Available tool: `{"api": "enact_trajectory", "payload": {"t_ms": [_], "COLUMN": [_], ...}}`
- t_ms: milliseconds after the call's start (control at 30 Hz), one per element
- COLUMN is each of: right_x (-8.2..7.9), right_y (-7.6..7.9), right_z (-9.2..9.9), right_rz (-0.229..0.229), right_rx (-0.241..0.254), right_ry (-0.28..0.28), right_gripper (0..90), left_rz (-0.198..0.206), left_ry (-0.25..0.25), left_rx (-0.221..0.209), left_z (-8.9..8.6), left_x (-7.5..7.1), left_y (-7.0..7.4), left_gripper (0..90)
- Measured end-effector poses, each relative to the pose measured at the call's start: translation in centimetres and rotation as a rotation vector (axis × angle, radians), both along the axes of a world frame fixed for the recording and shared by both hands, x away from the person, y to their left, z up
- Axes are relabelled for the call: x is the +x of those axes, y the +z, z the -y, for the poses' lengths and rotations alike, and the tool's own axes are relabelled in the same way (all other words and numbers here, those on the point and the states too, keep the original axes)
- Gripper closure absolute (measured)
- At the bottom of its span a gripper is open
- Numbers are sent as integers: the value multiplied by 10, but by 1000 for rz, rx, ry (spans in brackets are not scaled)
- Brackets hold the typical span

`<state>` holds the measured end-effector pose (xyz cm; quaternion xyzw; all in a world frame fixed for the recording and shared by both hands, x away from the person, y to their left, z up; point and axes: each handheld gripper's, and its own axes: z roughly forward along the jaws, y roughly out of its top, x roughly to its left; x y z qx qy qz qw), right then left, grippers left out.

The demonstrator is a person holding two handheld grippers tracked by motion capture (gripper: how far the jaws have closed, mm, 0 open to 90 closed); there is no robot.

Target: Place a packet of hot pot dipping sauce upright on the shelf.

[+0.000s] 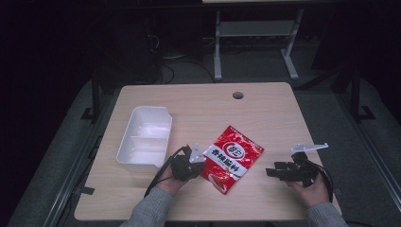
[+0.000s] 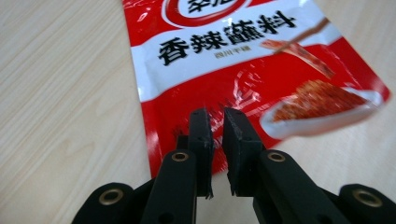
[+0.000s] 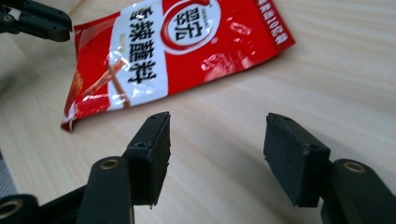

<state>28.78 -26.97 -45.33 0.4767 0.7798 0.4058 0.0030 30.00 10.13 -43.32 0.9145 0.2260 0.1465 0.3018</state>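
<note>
Left gripper, jaws nearly together with a narrow gap, pinching the edge of the red seasoning packet; the packet's edge runs into the gap in the left gripper view, pads appear to press on it. In the high view the left gripper sits at the packet's left side, touching it. Right gripper jaws stand wide apart, nothing between them, bare wooden table beneath. In the high view the right gripper is to the right of the packet, near but apart from it, pointing toward it. Packet lies flat on the table, front half, roughly centre. White two-compartment bin stands left of the packet, just beyond the left gripper.
</note>
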Motion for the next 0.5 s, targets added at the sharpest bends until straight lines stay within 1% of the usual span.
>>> {"api": "enact_trajectory", "payload": {"t_ms": [33, 67, 100, 133, 167, 200, 233, 267, 300, 367, 400, 467, 500], "right_x": [0, 6, 6, 13, 13, 18, 18, 24, 24, 30, 32, 36, 36], "right_y": [0, 1, 1, 2, 2, 2, 2, 1, 1, 2, 3, 4, 4], "right_z": [0, -1, -1, -2, -2, -2, -2, -4, -4, -6, -7, -8, -8], "right_rz": [0, -1, -1, 2, 2, 2, 2, 3, 3, 6, 10, 14, 14], "right_rx": [0, 2, 2, 9, 9, 19, 19, -8, -8, 1, 3, 34, 34], "right_ry": [0, -8, -8, -11, -11, -15, -15, -17, -17, -24, -27, -30, -30], "right_gripper": [403, 402, 402, 400, 400, 398, 398, 394, 394, 393, 391, 391, 391], "left_rz": [0, 1, 1, -1, -1, -10, -26, -37, -37, -58, -60, -64, -64], "left_ry": [0, 5, 5, 12, 12, 11, 11, -1, -1, -2, -3, -1, -1], "left_rx": [0, 4, 4, 7, 7, 15, 23, 33, 33, 22, 21, 20, 20], "left_z": [0, 2, 2, 5, 5, 5, 6, 6, 6, 6, 6, 5, 5], "left_x": [0, 3, 3, 6, 6, 7, 9, 9, 9, 11, 11, 11, 11], "left_y": [0, 0, 0, -2, -2, -4, -6, -10, -10, -10, -10, -10, -10], "left_gripper": [815, 815, 815, 823, 824, 824, 824, 870, 877, 896, 897, 898, 898]}}
